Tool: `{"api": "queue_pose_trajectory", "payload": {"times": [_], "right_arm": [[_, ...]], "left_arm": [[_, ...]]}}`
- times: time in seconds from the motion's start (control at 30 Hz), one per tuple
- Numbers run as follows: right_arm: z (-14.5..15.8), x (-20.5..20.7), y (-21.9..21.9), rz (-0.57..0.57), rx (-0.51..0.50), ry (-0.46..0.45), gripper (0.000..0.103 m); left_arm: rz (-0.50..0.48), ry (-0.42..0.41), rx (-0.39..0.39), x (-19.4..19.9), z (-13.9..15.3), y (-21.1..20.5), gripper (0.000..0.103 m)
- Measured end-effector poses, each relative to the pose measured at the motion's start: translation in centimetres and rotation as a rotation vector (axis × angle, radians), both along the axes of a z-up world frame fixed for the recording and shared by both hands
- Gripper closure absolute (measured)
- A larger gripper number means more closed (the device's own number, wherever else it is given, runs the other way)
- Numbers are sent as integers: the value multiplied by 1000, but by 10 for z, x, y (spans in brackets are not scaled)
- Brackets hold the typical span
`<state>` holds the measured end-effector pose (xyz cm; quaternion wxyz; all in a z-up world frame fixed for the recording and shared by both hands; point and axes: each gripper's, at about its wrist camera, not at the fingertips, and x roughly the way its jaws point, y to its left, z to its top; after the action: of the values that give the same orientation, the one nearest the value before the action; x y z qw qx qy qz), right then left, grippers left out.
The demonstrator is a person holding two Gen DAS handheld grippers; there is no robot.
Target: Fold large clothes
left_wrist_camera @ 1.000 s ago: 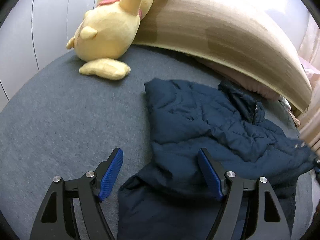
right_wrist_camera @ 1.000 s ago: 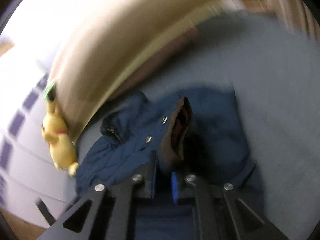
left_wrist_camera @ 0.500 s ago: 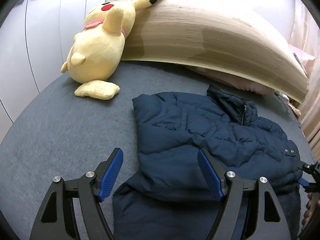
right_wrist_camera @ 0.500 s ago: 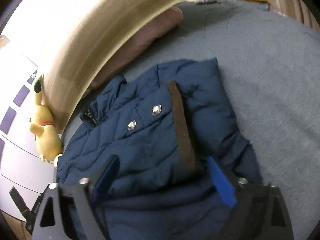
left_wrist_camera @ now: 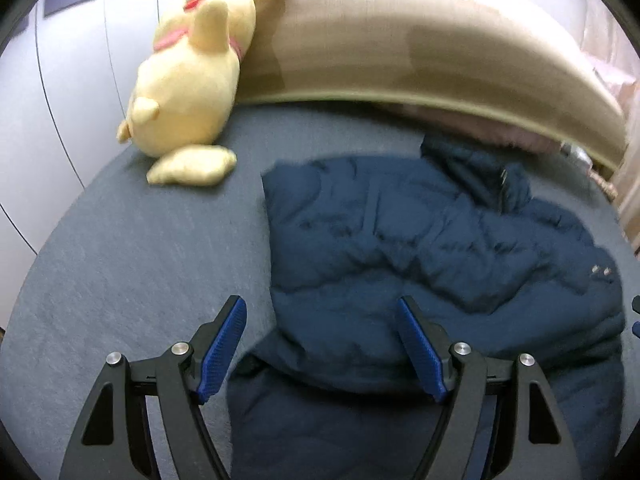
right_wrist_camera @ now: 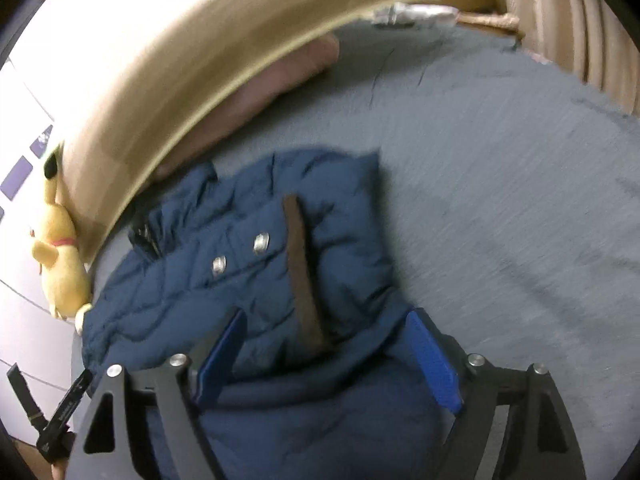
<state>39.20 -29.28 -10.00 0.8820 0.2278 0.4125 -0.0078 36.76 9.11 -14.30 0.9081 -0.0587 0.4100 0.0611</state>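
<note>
Two grippers hang above a navy jacket (left_wrist_camera: 420, 240) that lies partly folded on a grey bed (left_wrist_camera: 140, 264), its collar toward the tan headboard (left_wrist_camera: 400, 48). The left gripper (left_wrist_camera: 322, 350) stands with its blue pads spread wide over the jacket's near left edge, nothing between them pressed; the fabric lies loose below. The right gripper (right_wrist_camera: 328, 354) has jaws that have just been moving: they sprang apart and then eased in a little. They now stand released, with the jacket's folded flap below them but not pinched. In the right wrist view a brown strip (right_wrist_camera: 302, 276) of lining runs down the flap, with two metal snaps (right_wrist_camera: 240, 254) beside it to the left. A yellow plush (left_wrist_camera: 192, 80) leans against the headboard, well apart from the jacket. A pink pillow (right_wrist_camera: 276, 84) shows under the headboard's edge.
</note>
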Motion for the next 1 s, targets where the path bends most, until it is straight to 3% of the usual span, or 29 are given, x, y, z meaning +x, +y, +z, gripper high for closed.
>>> {"api": "queue_pose_trajectory", "payload": {"times": [0.1,0.2,0.3,0.47,0.53,0.57,0.6,0.63,0.67,0.77,1.0], "right_arm": [[13,-1,-7,-8,33,-47,18],[22,9,-4,29,59,-72,18],[21,28,17,97,3,-67,18],[-2,51,45,126,-197,13,19],[-17,61,53,155,-237,71,32],[-19,63,55,163,-253,81,58],[-20,63,59,170,-293,88,71],[-17,63,63,177,-333,86,75],[-15,61,67,185,-368,78,86],[-7,59,75,184,-464,46,91],[-22,63,90,180,-553,58,92]], "left_arm": [[9,-49,11,-1,15,1,26],[-3,-46,11,6,19,-7,26],[-22,-47,21,13,19,-19,26],[-61,-25,62,26,8,-46,26],[-75,-1,102,31,-1,-56,26],[-80,12,112,33,-7,-60,26],[-84,32,123,36,-14,-63,26],[-83,39,130,36,-17,-64,26],[-82,42,136,36,-20,-64,26],[-83,50,149,36,-26,-66,26],[-91,63,166,35,-33,-69,26]]}}
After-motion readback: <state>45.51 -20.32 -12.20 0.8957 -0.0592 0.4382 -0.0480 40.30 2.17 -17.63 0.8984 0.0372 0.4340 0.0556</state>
